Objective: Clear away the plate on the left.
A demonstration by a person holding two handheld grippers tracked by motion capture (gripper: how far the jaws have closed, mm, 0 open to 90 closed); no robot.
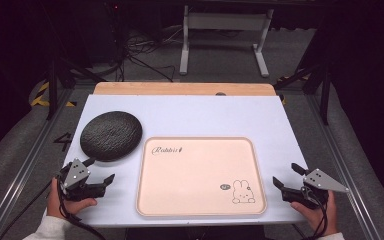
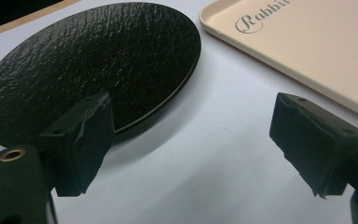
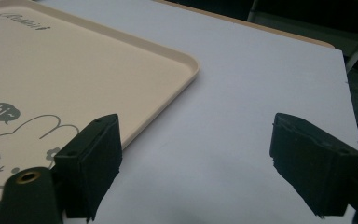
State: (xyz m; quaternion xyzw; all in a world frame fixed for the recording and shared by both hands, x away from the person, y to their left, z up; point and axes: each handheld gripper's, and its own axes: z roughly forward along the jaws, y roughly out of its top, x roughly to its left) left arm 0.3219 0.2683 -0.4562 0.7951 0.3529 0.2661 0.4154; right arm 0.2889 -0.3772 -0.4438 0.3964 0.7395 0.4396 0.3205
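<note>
Both tongs are resting spread and empty: left tongs (image 1: 101, 184) near a black round plate (image 1: 111, 135), right tongs (image 1: 286, 181) beside a beige tray (image 1: 200, 209). A careless reach risks nudging the plate across the tabletop (image 1: 190, 115).

High view: overhead from the person's side, facing forward and down, whole table (image 1: 190, 112) in frame. Left gripper view: low, close, facing black round plate (image 2: 93, 65) and tray (image 2: 317, 51) corner. Right gripper view: low, close; shares that tray.
</note>
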